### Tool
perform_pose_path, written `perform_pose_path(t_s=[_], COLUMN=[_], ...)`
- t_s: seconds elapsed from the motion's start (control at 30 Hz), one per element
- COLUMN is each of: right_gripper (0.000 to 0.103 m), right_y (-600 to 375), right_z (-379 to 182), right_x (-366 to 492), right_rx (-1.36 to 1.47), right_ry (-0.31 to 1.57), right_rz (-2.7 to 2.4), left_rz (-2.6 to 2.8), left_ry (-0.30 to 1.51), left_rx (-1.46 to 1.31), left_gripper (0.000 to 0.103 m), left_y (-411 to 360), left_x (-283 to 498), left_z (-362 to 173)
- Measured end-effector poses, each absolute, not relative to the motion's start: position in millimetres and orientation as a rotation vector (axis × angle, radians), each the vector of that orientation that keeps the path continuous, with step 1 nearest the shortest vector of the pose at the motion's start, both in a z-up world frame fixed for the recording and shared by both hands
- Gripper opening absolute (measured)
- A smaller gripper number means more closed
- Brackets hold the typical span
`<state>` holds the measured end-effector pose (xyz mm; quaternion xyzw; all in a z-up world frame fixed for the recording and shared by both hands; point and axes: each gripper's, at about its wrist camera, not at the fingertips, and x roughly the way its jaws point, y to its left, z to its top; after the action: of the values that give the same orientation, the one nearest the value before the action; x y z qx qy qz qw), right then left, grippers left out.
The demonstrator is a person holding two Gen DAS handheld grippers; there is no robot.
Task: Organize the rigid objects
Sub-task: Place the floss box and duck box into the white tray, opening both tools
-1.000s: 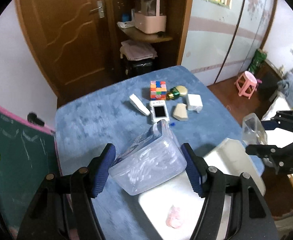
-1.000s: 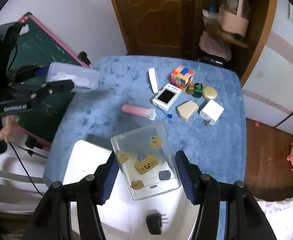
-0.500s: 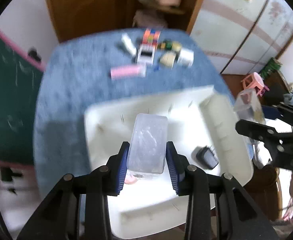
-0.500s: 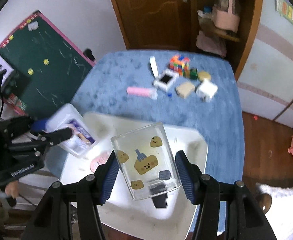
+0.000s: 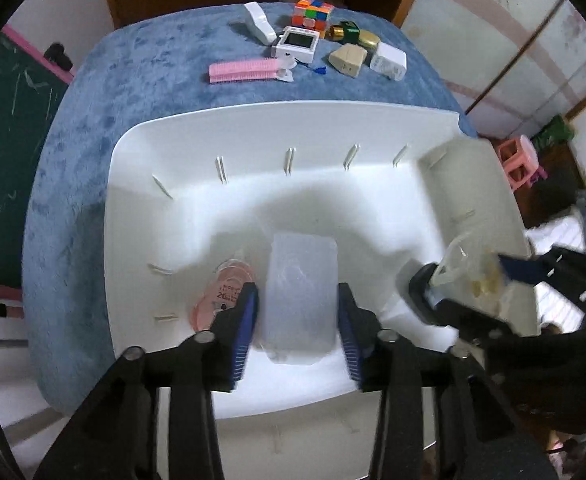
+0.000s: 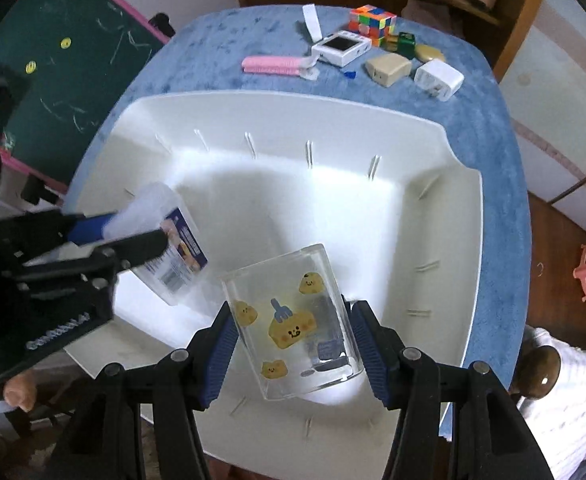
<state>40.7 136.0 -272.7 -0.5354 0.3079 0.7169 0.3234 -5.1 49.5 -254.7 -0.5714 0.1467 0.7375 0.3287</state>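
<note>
A white plastic bin (image 5: 293,106) stands on the blue table top. Inside it, a frosted plastic box (image 5: 299,292) lies between the fingers of my left gripper (image 5: 297,300). The jaws are opening and a thin gap shows at the left pad. My right gripper (image 6: 293,320) is shut on a clear box with yellow cartoon stickers (image 6: 289,320) and holds it low over the bin's near right part. In the right wrist view, the left gripper (image 6: 133,232) and the labelled end of its box (image 6: 173,256) sit at the bin's left. A pink round item (image 5: 223,296) lies beside the frosted box.
On the blue cloth beyond the bin lie a pink strip (image 5: 243,71), a colour cube (image 5: 313,12), a white device with a screen (image 5: 297,43), a beige adapter (image 5: 347,60) and a white charger (image 5: 389,61). A green chalkboard (image 6: 73,60) leans at the left. A hand (image 6: 17,392) shows at lower left.
Both grippers have come down into the white bin with their boxes. The left jaws, tight on the frosted box half a second ago, have spread slightly. The right grip is unchanged.
</note>
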Motion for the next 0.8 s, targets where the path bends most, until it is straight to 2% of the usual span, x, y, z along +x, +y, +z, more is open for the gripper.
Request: perform_pose_path(t_s=[0.1, 0.17, 0.2, 0.47, 0.8], right_gripper=[0.061, 0.069, 0.072, 0.072, 0.072], right_y=[137.6, 138.5, 138.8, 149.6, 143.0], right_z=[-276.9, -274.1, -270.9, -242.0, -222.6], right_x=[43.0, 46.1, 47.6, 63.5, 68.2], right_rx=[-1.408, -1.385, -1.368, -1.255, -1.213], right_ry=[0.821, 0.83, 0.825, 0.828, 0.815], right_rz=[1.875, 1.88, 1.886, 1.896, 1.921], left_rz=[1.927, 1.934, 1.946, 2.085, 2.13], left_ry=[0.263, 0.203, 0.189, 0.097, 0.207], left_rx=[-1.506, -1.492, -1.482, -1.412, -1.386], left_gripper=[0.07, 0.073, 0.073, 0.073, 0.073], left_y=[41.8, 36.6, 33.9, 2.2, -0.7], left_x=[-12.0, -16.8, -18.7, -39.3, -26.4], left_z=[-245.7, -237.2, -232.4, -191.8, -183.9])
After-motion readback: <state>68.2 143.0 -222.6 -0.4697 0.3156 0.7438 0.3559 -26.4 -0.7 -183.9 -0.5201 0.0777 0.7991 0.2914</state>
